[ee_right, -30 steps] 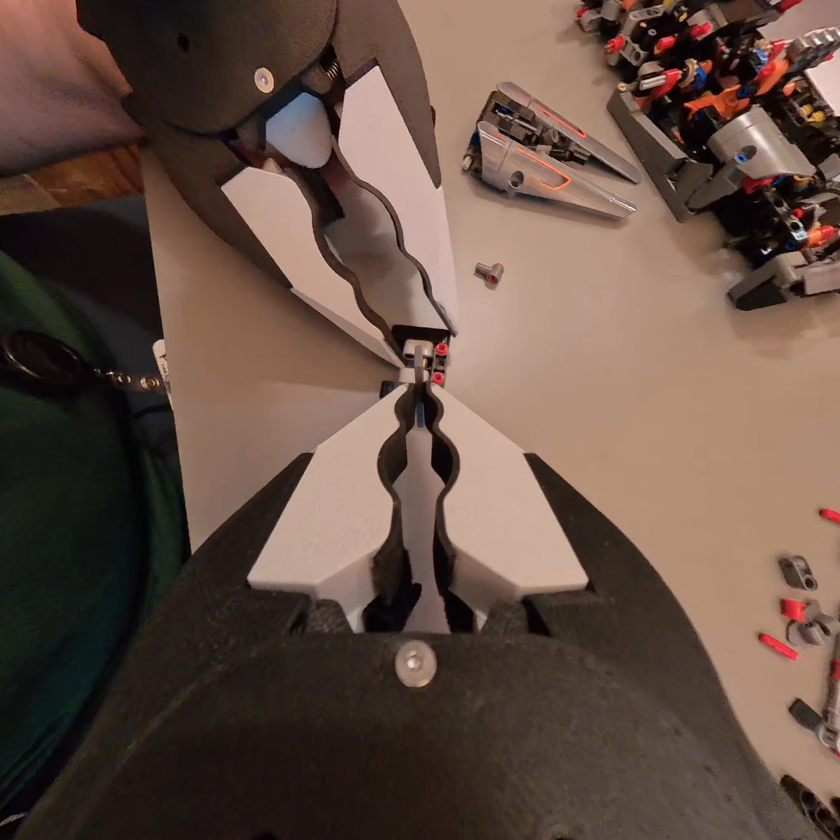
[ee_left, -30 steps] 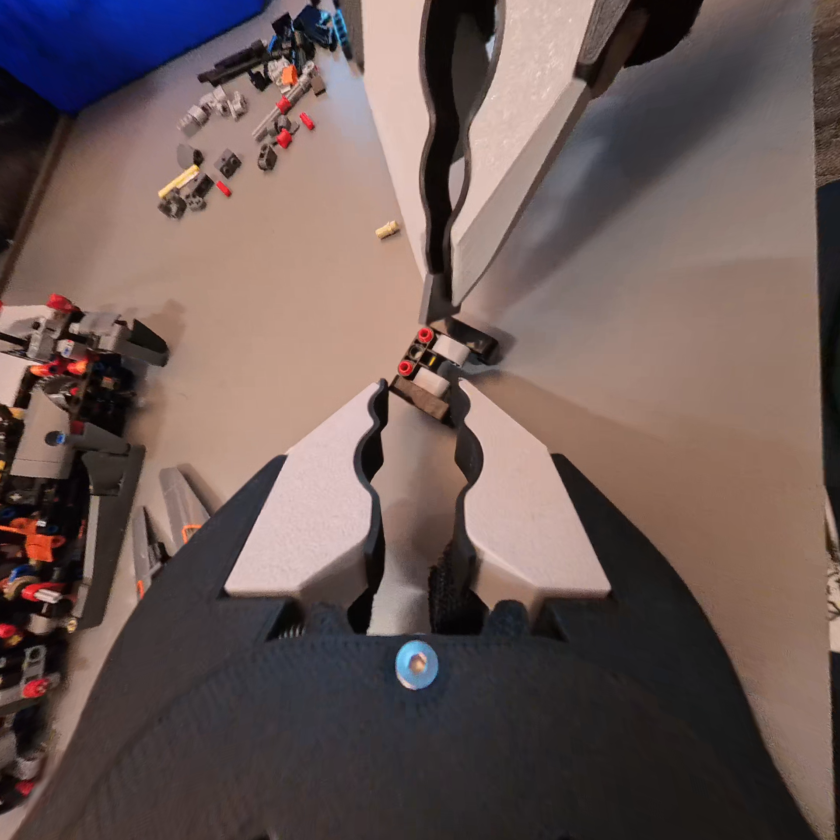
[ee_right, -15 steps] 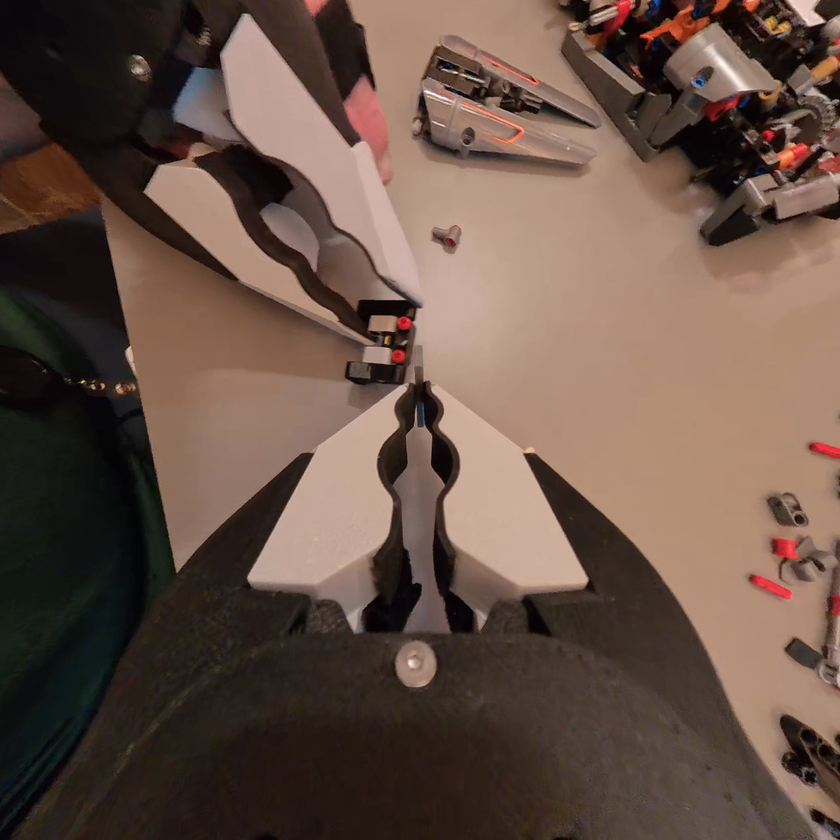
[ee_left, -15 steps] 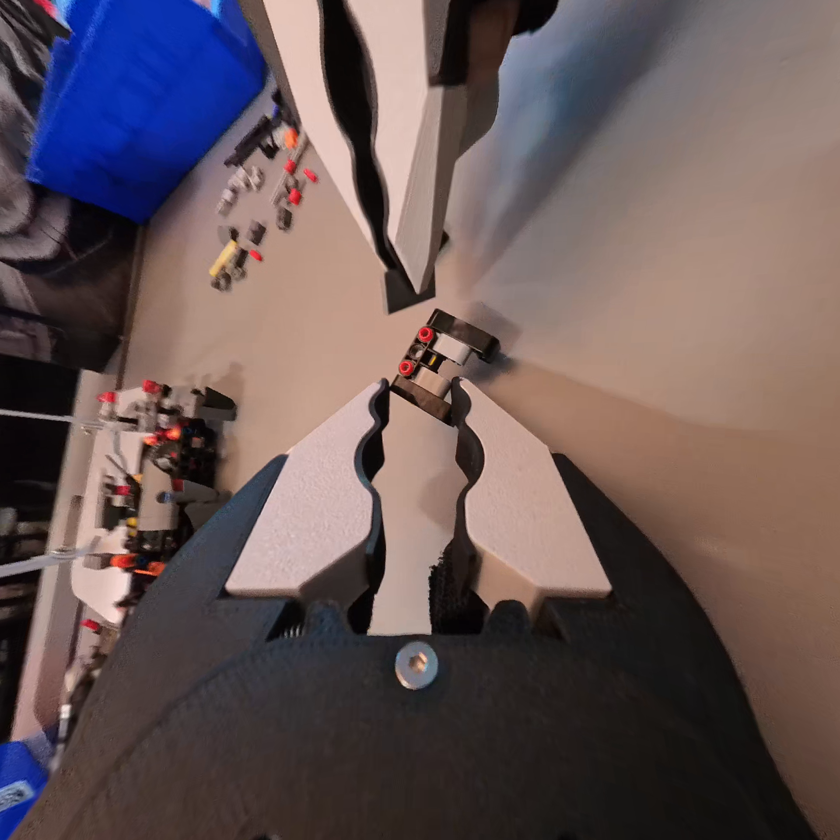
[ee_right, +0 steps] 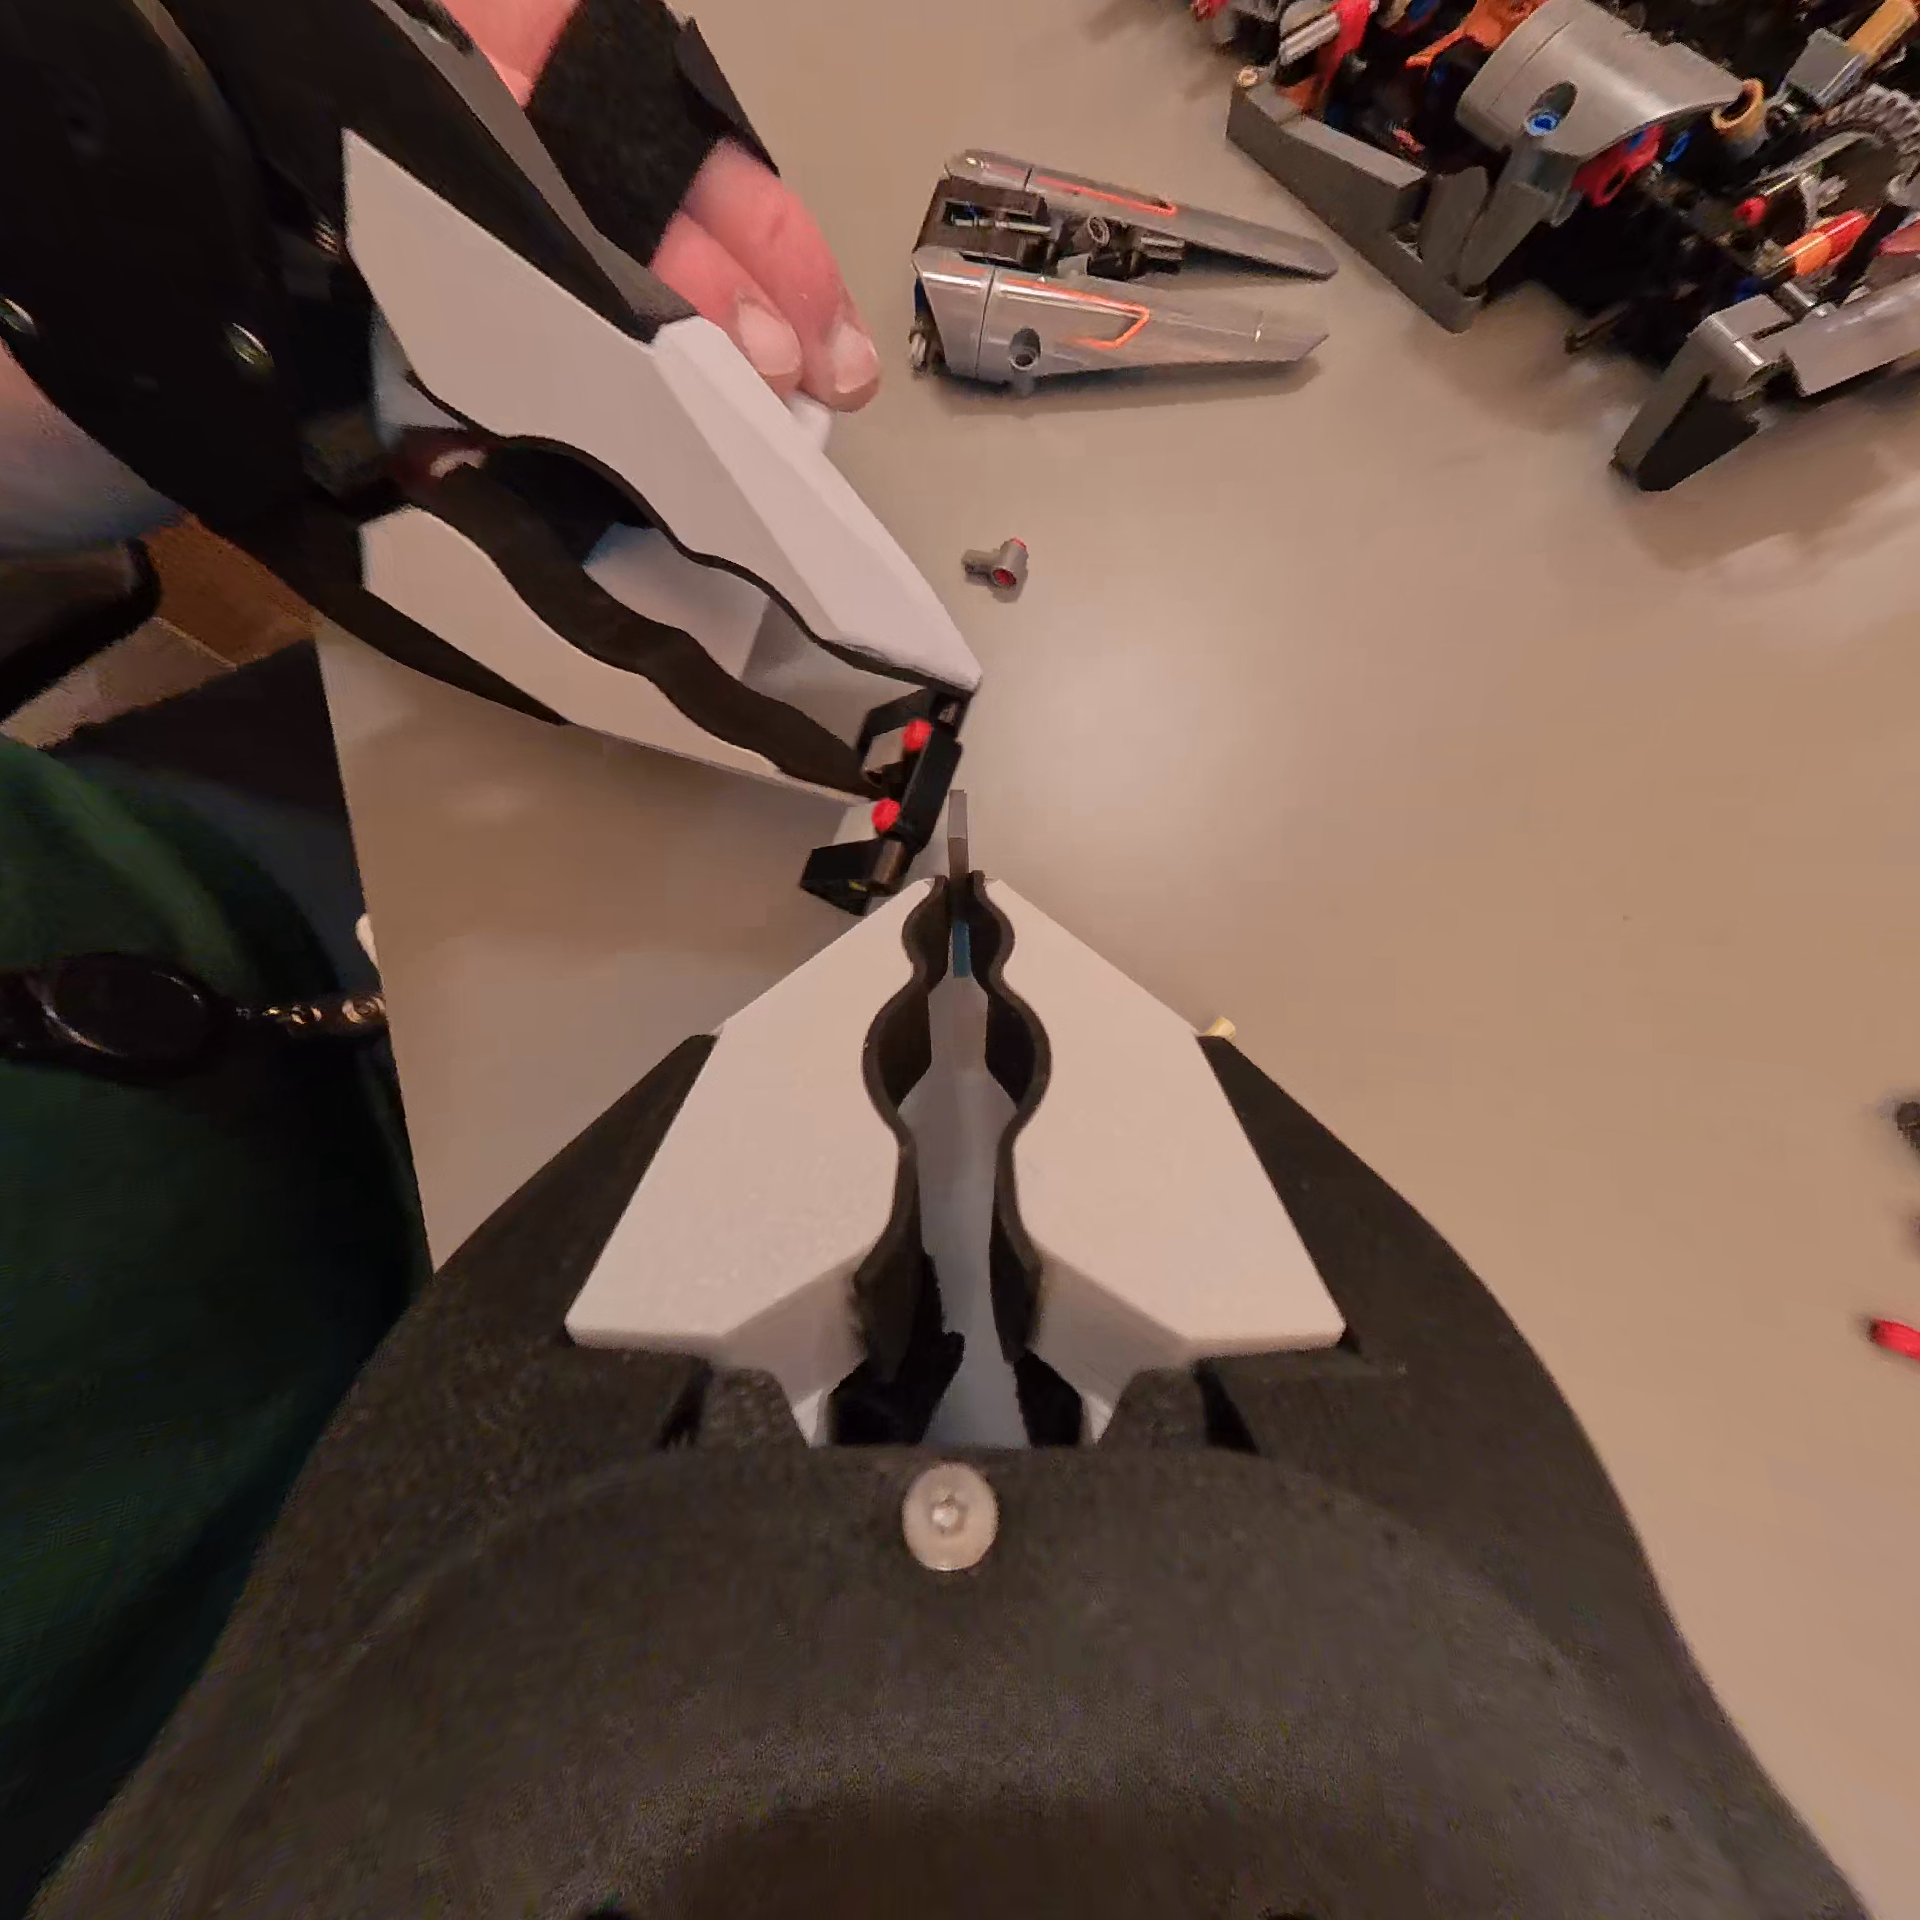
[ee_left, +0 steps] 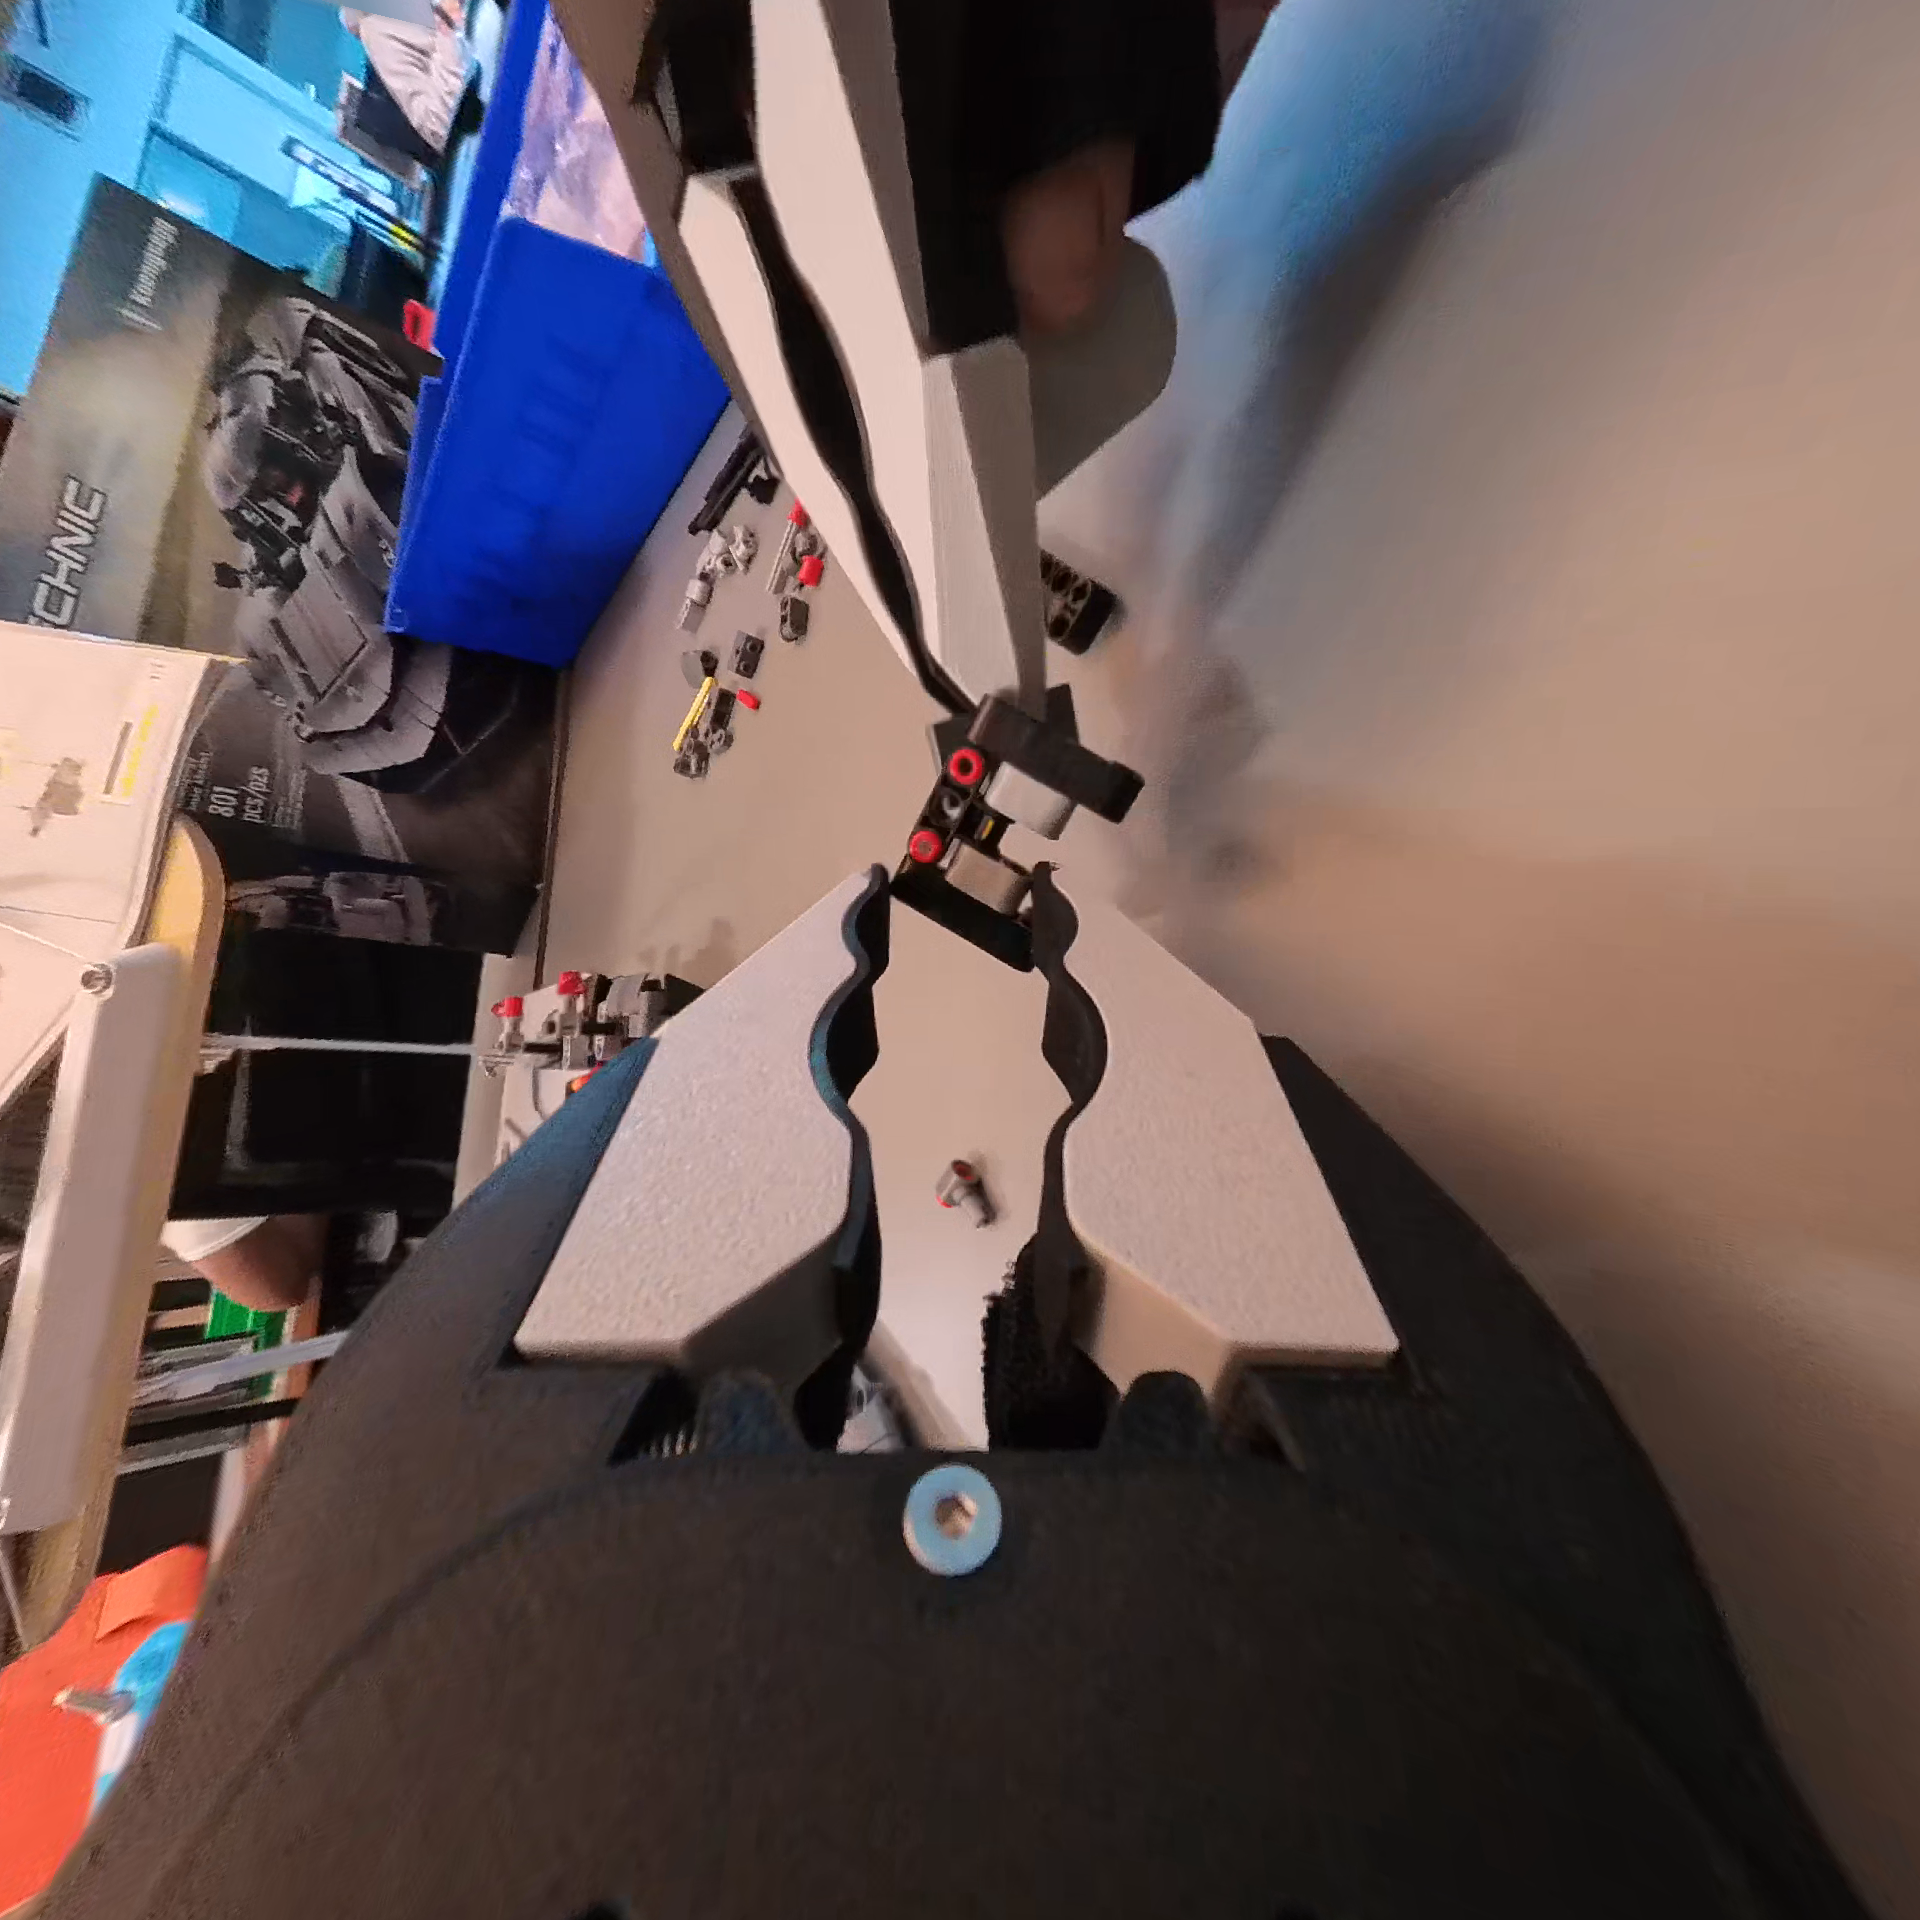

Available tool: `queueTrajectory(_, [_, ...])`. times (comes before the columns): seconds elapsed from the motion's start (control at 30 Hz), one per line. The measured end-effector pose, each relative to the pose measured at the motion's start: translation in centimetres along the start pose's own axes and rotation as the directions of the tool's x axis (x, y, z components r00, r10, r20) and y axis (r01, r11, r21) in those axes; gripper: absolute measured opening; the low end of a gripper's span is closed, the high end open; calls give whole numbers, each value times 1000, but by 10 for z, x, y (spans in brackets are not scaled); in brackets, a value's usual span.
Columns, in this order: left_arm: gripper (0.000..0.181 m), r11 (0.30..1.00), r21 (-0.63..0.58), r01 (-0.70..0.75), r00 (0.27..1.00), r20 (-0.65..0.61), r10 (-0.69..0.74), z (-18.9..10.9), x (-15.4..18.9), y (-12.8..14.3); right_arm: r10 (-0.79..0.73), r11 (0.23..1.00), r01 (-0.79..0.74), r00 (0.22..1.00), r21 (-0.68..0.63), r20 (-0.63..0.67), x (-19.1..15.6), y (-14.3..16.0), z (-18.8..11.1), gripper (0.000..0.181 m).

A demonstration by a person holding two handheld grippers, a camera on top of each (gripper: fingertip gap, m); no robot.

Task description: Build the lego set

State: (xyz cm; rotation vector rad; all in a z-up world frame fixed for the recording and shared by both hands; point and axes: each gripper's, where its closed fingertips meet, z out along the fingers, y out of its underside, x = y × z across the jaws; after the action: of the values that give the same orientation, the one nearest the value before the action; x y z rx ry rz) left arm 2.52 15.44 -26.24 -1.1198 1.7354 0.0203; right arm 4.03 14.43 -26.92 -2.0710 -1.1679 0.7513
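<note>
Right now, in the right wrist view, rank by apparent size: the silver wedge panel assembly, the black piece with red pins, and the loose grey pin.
1. silver wedge panel assembly
2. black piece with red pins, nearer the camera, so true size is unsure
3. loose grey pin

The left gripper [ee_left: 961, 899] has its fingers closed onto the lower end of a small black lego piece [ee_left: 1013, 810], gripping it at the very tips. The right gripper [ee_right: 958, 883] is pinched nearly together on a thin grey part [ee_right: 957, 831] that sticks out past its tips. The two grippers point toward each other, tips close. A hand [ee_right: 769, 281] wraps the left gripper's handle, fingertips showing beside it.
</note>
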Motion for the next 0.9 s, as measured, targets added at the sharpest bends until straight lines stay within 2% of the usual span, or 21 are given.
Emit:
queueTrajectory(0.27, [25,1000,-5,-26,1000,-10,26,7,7,3,57,998,-57,998,9,7,4,2,-3,0])
queueTrajectory(0.37, [25,999,-23,-42,999,-7,42,8,8,5,104,994,-106,992,33,72,0,-2,-6,0])
queueTrajectory(0.5, [26,998,-40,-47,998,-37,45,9,13,8,92,996,-92,993,-6,68,-1,2,-7,0])
queueTrajectory(0.73, [25,992,-61,-106,991,-85,101,7,15,6,147,988,-152,976,18,163,-16,-7,-10,0])
queueTrajectory(0.9, [25,990,-89,-114,985,-142,100,7,19,6,124,990,-135,971,42,205,-26,-18,-21,0])
